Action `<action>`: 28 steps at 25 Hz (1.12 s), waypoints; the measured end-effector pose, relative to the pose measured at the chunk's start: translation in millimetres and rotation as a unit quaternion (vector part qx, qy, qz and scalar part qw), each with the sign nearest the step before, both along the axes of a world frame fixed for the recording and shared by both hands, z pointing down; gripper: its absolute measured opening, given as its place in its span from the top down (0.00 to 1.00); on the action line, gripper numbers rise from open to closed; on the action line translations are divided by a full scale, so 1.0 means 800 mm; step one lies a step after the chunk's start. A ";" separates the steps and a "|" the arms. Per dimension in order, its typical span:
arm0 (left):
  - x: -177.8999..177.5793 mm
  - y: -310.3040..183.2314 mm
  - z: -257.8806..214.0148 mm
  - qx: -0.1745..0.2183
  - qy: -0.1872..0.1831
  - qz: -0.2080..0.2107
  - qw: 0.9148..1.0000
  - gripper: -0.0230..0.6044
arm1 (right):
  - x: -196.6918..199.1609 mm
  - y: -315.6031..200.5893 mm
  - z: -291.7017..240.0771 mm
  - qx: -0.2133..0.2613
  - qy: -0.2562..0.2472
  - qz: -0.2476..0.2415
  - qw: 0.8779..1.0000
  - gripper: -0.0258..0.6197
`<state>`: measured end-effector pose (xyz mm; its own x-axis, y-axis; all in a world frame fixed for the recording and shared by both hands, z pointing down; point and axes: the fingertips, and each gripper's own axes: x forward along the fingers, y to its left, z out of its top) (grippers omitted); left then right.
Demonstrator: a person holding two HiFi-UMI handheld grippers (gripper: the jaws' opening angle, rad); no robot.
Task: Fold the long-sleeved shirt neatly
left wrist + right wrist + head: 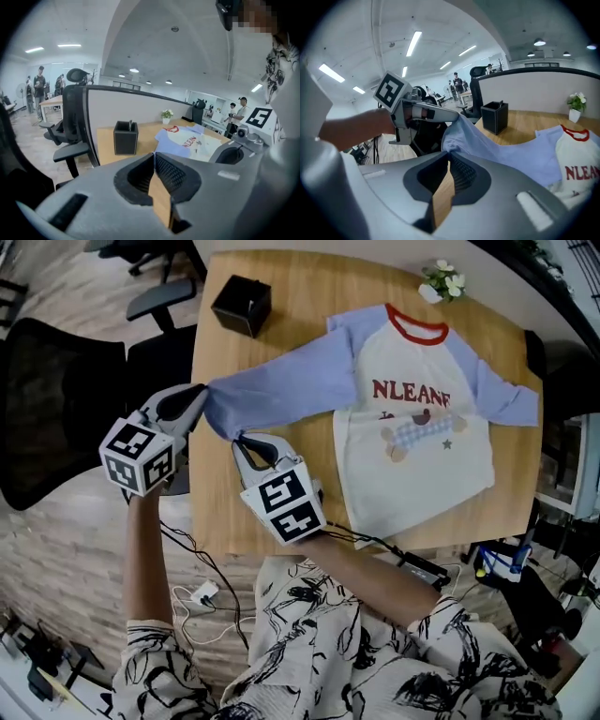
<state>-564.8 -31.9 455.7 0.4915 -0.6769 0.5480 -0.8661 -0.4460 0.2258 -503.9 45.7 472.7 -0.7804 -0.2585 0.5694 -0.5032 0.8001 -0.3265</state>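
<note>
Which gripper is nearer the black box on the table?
Left. The left gripper pinches the sleeve end at the table's left edge, below the black box in the head view. The right gripper pinches it lower down, farther from the box.

White-blue shirt (412, 446), one sleeve (281, 388) aloft

So the long-sleeved shirt (412, 442) is white in the body with pale blue sleeves, a red collar, red lettering and a blue-check bone print. The table (309, 287) is light wood grain and the pen holder (242, 304) is black. The left gripper (202, 399) and right gripper (242, 440) are grey, with black-and-white squares on their cubes. The person's top (319, 634) is white with a scribbly black print.
</note>
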 end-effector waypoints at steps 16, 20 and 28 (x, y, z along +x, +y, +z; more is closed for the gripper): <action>0.307 -0.184 -0.210 0.094 -0.033 0.125 0.987 0.93 | 0.276 -0.159 -0.188 -0.005 -0.187 0.134 0.973 0.92; 0.400 -0.221 -0.222 0.097 -0.044 0.163 0.981 0.93 | 0.356 -0.192 -0.197 0.000 -0.192 0.159 0.968 0.92; 0.553 -0.285 -0.189 0.066 -0.084 0.240 0.965 0.93 | 0.498 -0.254 -0.161 -0.018 -0.190 0.229 0.954 0.92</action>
<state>-122.2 -260.0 304.8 0.6771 -0.4625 0.5724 -0.5724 -0.8199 0.0147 -105.5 -157.2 343.9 -0.7421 -0.6081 0.2820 -0.6371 0.5093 -0.5786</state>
